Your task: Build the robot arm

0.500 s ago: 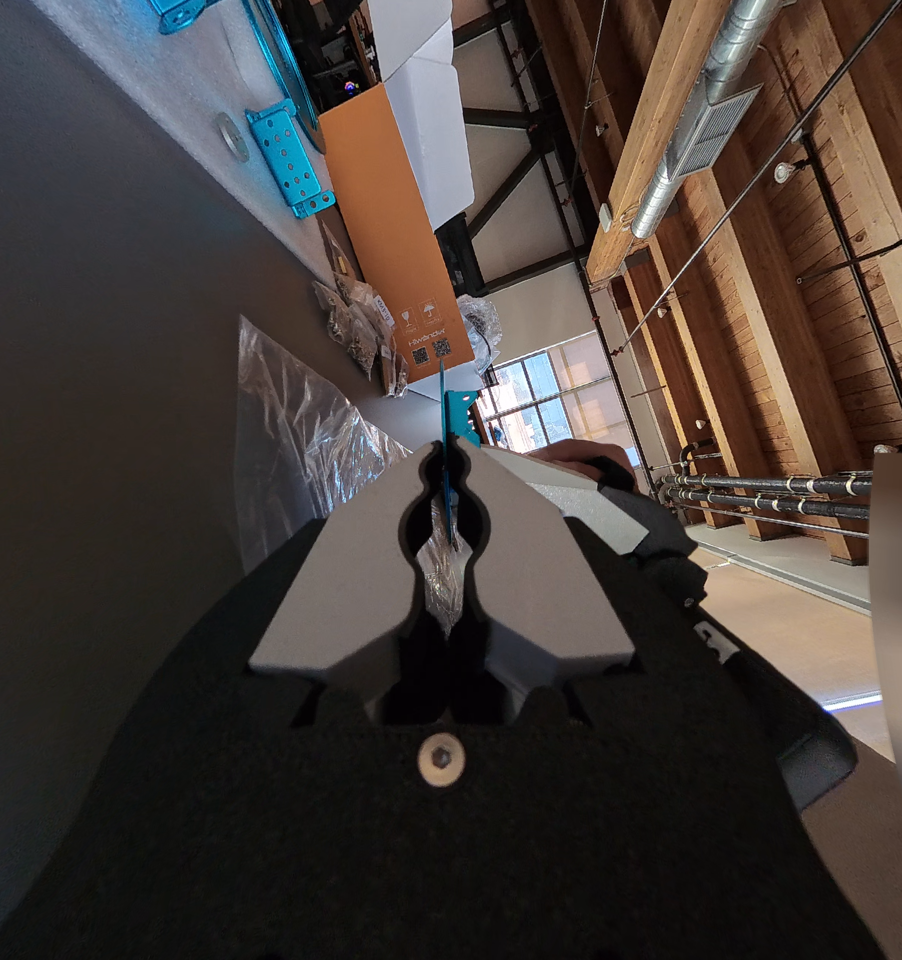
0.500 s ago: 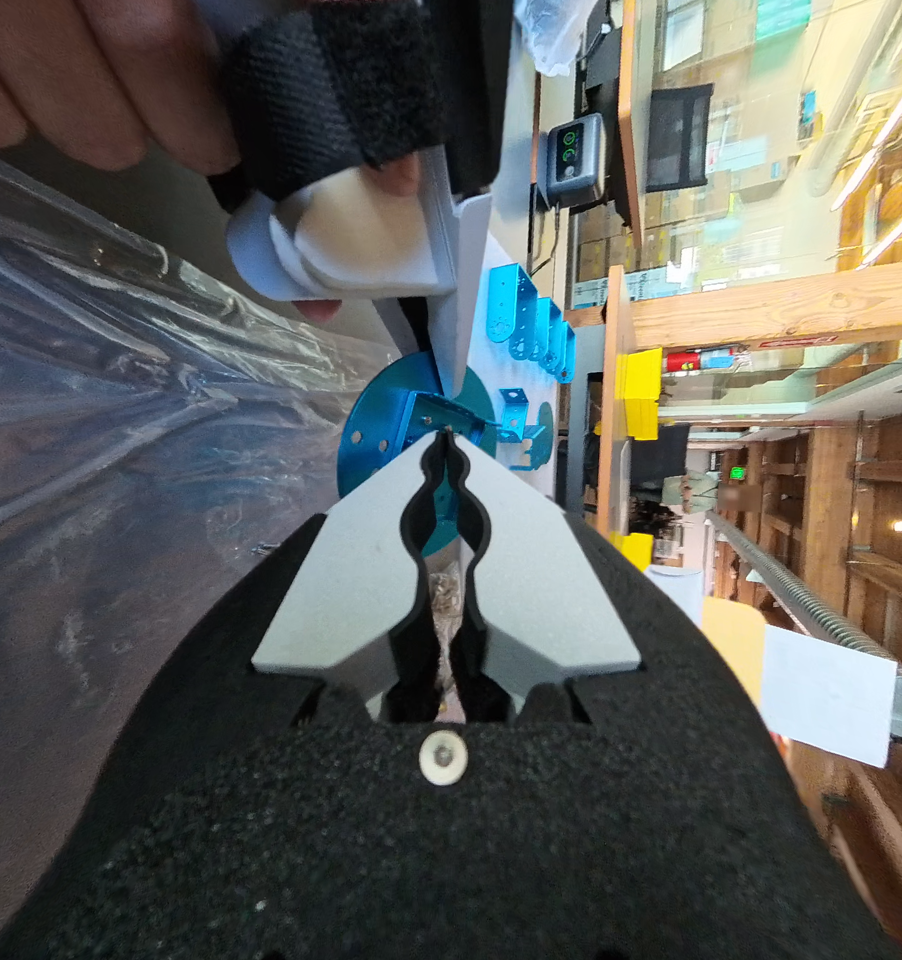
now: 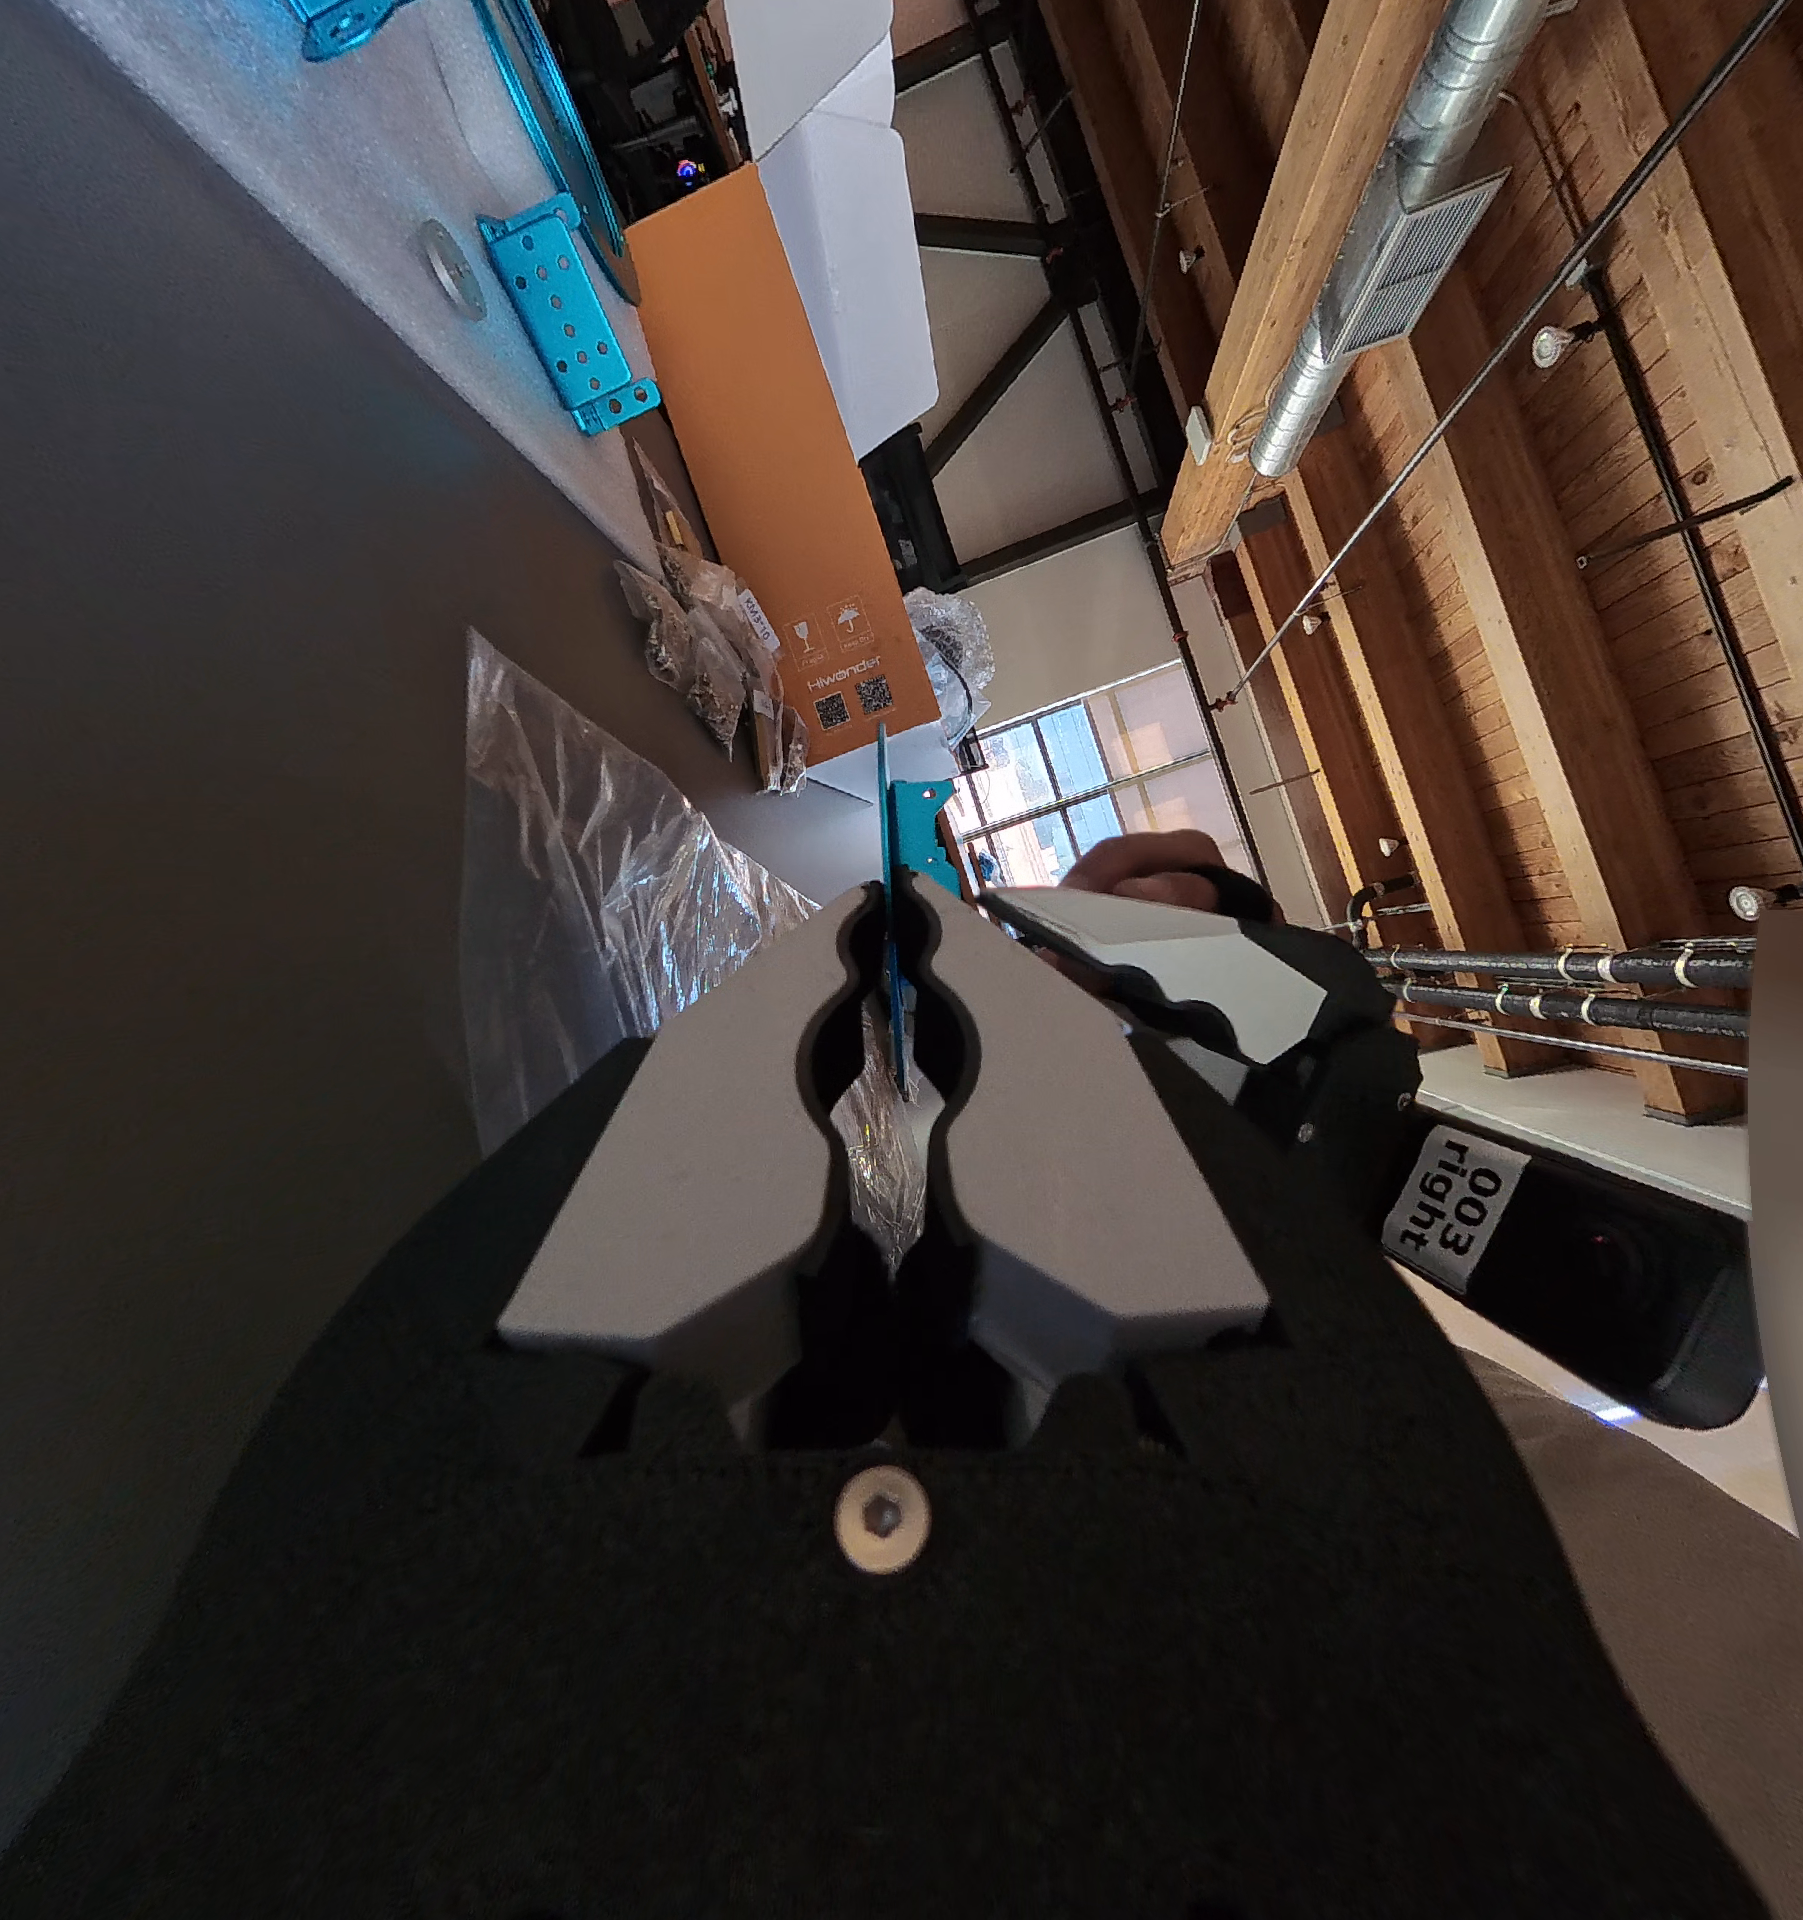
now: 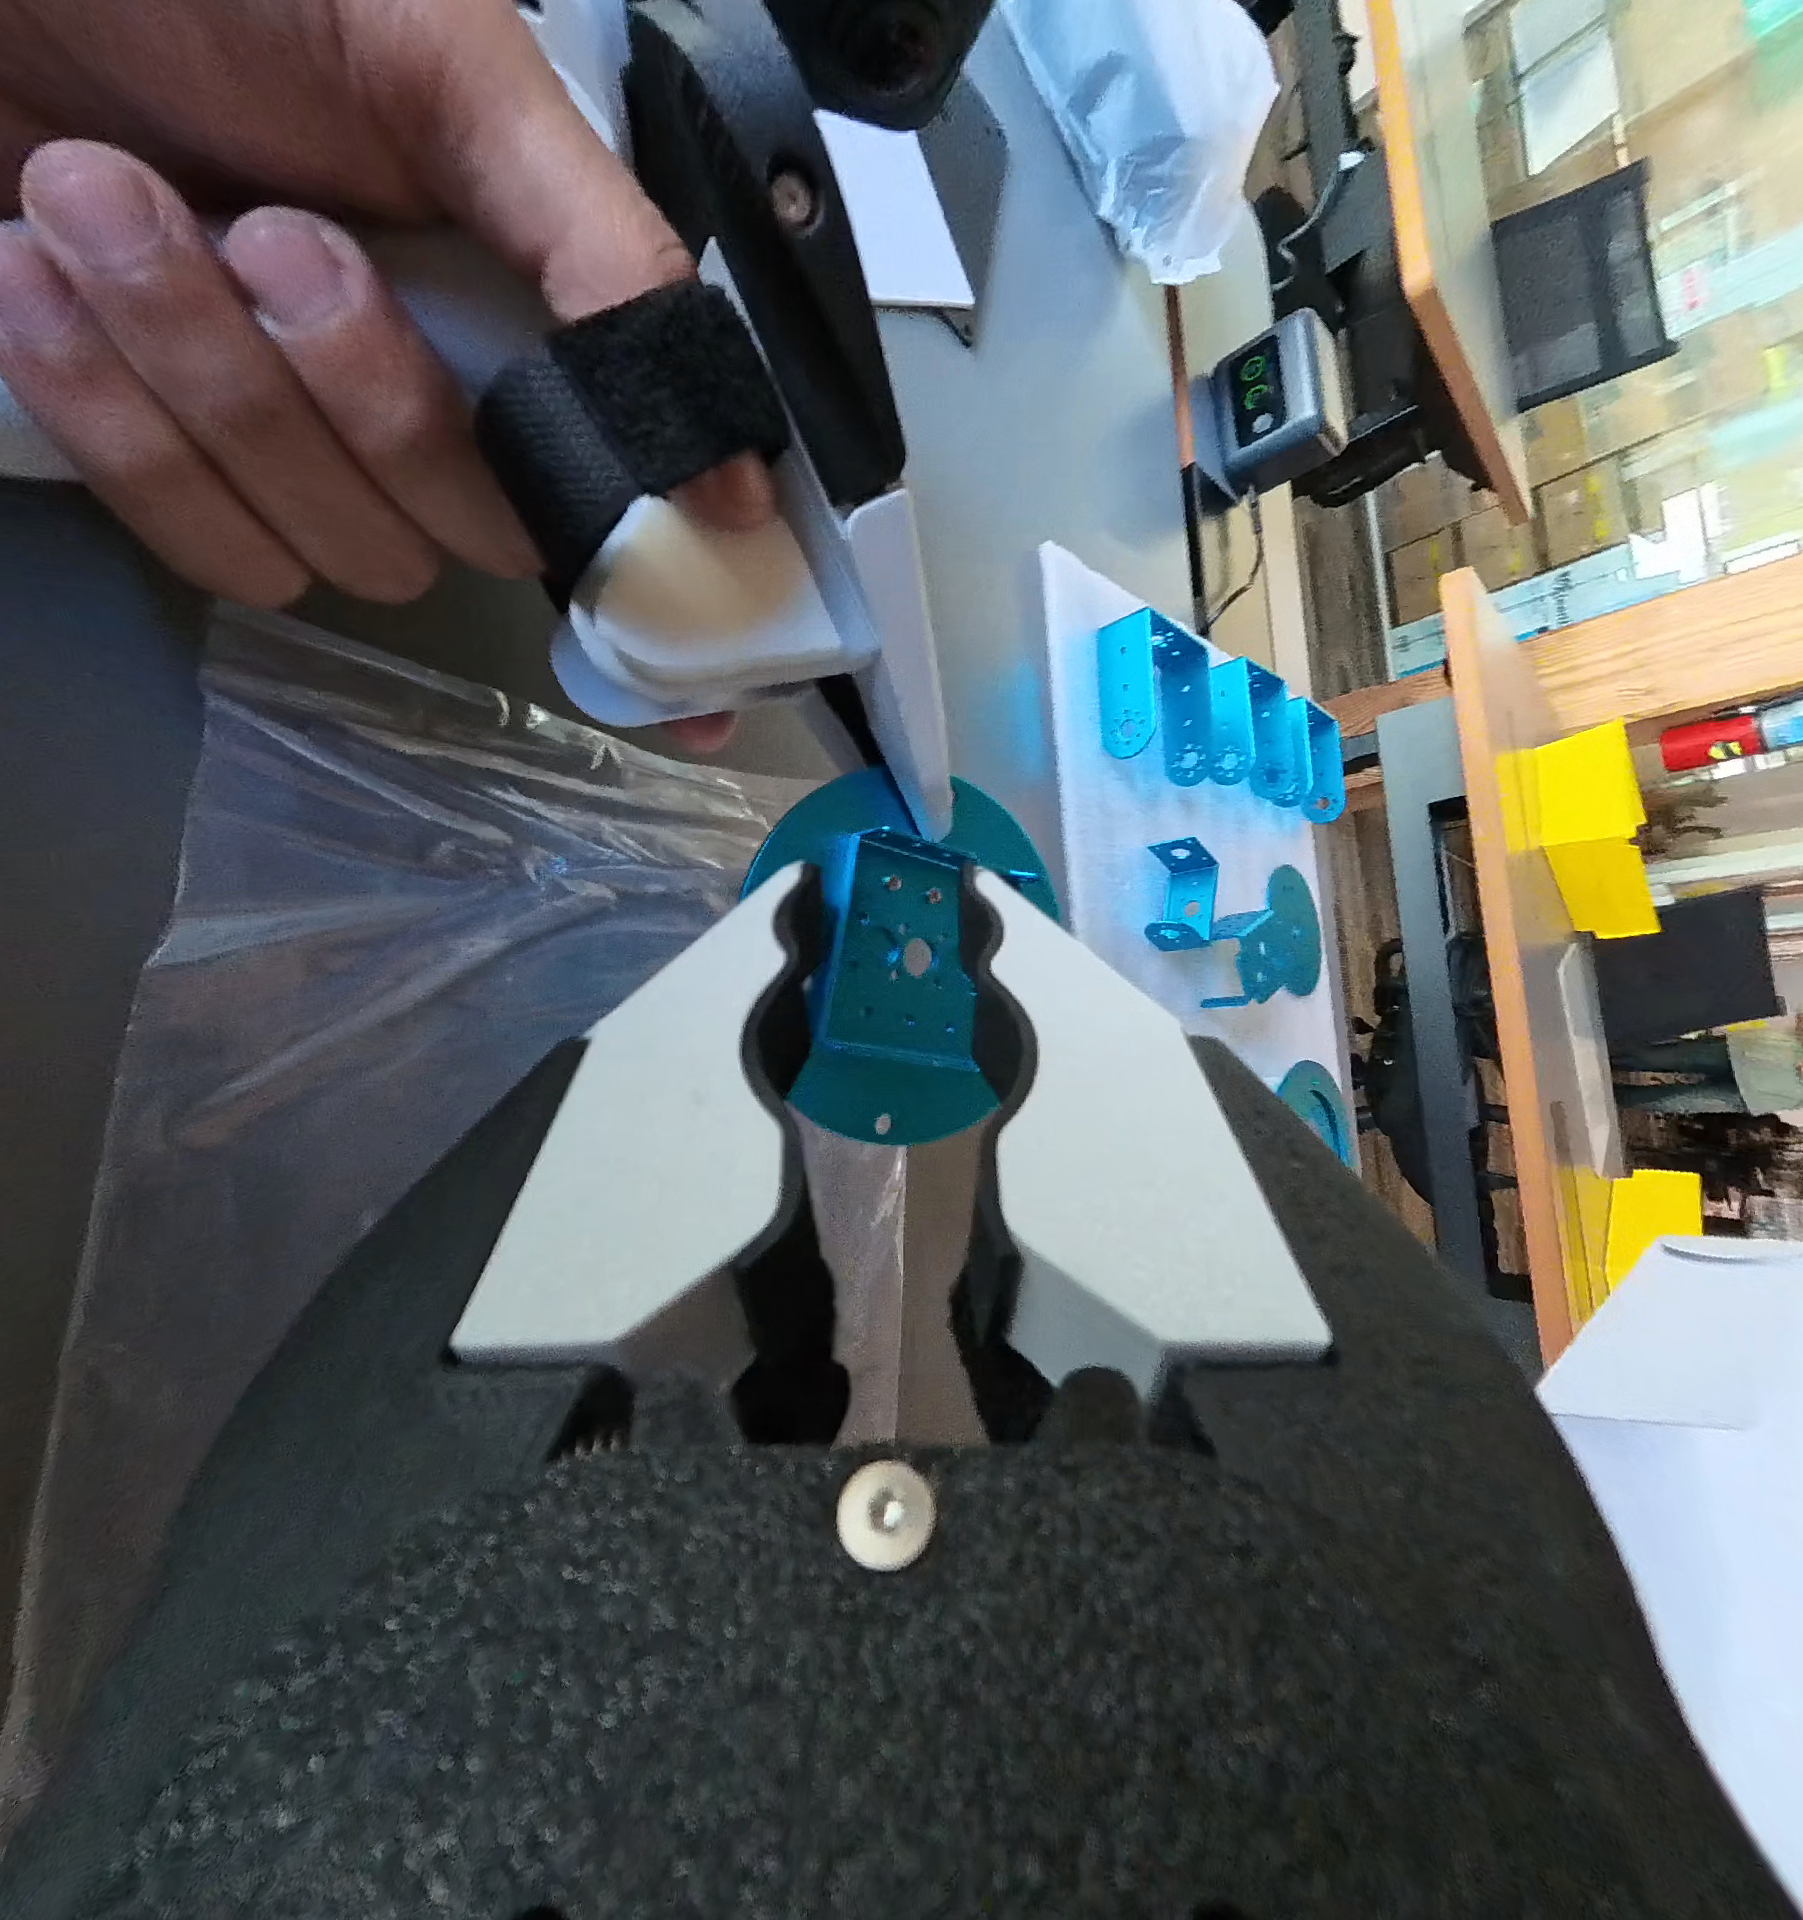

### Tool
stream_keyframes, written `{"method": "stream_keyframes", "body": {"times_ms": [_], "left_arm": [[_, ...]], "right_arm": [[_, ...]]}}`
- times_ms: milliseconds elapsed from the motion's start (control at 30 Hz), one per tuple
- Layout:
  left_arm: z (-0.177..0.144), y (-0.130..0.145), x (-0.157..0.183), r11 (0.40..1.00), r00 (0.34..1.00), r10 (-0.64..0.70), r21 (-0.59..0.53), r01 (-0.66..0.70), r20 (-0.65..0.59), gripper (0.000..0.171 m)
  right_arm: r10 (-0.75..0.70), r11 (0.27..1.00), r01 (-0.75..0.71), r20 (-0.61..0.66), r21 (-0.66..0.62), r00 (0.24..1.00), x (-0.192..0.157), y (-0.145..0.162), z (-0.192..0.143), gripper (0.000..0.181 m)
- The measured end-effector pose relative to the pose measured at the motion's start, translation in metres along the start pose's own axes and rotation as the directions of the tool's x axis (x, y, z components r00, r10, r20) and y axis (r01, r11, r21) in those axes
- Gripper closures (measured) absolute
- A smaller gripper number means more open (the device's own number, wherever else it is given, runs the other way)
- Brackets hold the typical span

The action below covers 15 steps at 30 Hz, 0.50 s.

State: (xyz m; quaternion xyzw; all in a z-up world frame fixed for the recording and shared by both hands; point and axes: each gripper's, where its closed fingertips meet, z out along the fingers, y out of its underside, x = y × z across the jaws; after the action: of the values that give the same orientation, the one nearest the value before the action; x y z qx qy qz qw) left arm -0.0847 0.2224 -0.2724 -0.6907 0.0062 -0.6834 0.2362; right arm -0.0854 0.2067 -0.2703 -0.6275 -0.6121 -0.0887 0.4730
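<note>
Left gripper [image 3: 892, 899]: clenched edge-on upon blue disc [image 3: 895, 997] bearing bracket [image 3: 921, 821].
Right gripper [image 4: 886, 883]: released, fingers parted either side of the bracket [image 4: 902, 961], no contact visible.
Plastic sheet [image 4: 409, 883]: left of both grippers.
Foam board [image 4: 1188, 831]: beyond right gripper, holding blue brackets [image 4: 1219, 717].

Landmark: the round disc [image 4: 881, 1112] with a bracket [image 4: 902, 961] standing on its face.
Left tongs [image 3: 895, 902]: clamped on the disc's edge, reaching in from above it in the right wrist view.
Right tongs [image 4: 889, 883]: spread to either side of the bracket, just in front of the disc.
Plastic sheet [image 4: 409, 883]: on the table [image 3: 201, 623], left of the disc.
Foam board [image 4: 1115, 831]: right of the disc, carrying more brackets [image 4: 1229, 732].
Cardboard box [image 3: 772, 468]: on the table beyond the disc in the left wrist view.
</note>
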Motion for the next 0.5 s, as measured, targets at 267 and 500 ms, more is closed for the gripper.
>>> {"method": "stream_keyframes", "body": {"times_ms": [267, 500], "left_arm": [[-0.001, -0.002, -0.001, 1.000, 1.000, -0.004, 0.008, 0.004, 0.005, 0.171], [-0.001, -0.001, -0.002, 1.000, 1.000, -0.009, 0.006, 0.009, 0.004, 0.171]], "right_arm": [[-0.082, 0.996, 0.082, 0.009, 0.025, 0.997, -0.008, -0.005, -0.001, 0.147], [-0.095, 0.993, 0.099, 0.066, -0.070, 0.993, -0.017, 0.016, 0.008, 0.115]]}}
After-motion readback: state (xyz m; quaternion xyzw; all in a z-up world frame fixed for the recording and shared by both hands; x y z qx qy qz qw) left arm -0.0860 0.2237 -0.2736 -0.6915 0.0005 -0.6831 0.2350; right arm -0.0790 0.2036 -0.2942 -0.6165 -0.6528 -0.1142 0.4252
